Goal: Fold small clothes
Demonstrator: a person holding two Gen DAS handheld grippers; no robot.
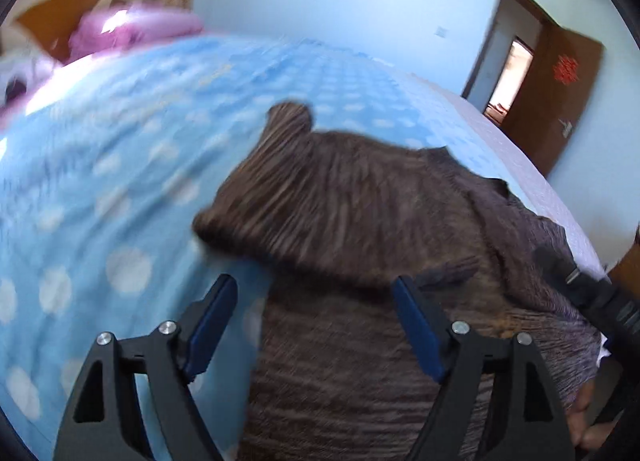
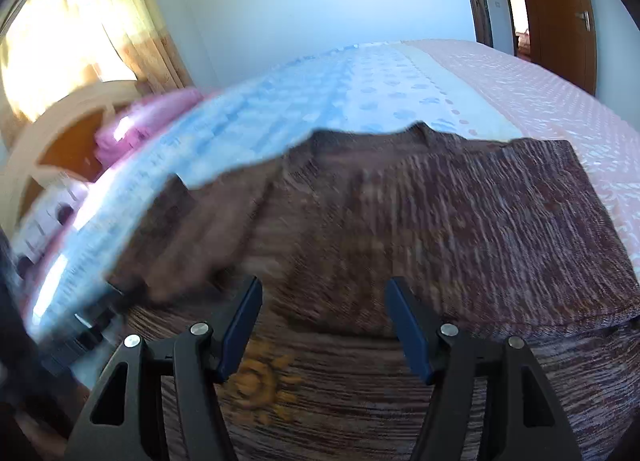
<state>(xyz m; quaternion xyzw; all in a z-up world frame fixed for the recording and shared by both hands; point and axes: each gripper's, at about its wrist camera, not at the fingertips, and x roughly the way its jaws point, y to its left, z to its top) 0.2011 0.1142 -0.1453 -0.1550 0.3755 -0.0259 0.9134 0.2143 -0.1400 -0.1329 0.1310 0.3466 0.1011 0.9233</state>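
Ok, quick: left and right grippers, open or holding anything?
Left gripper: open, empty, over the brown sweater.
Right gripper: open, empty, also over the sweater.

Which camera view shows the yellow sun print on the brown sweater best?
The right wrist view: the sun print lies plainly on the sweater. In the left wrist view only a small, blurred part shows.

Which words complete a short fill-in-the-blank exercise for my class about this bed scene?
1. The brown ribbed knit sweater lies on a blue blanket patterned with white ____.
2. The yellow design printed on the sweater is shaped like a ____.
3. The left gripper has its jaws ____, with nothing pinched between them.
4. The wooden door with a red ornament stands ____.

Missing words: dots; sun; open; open
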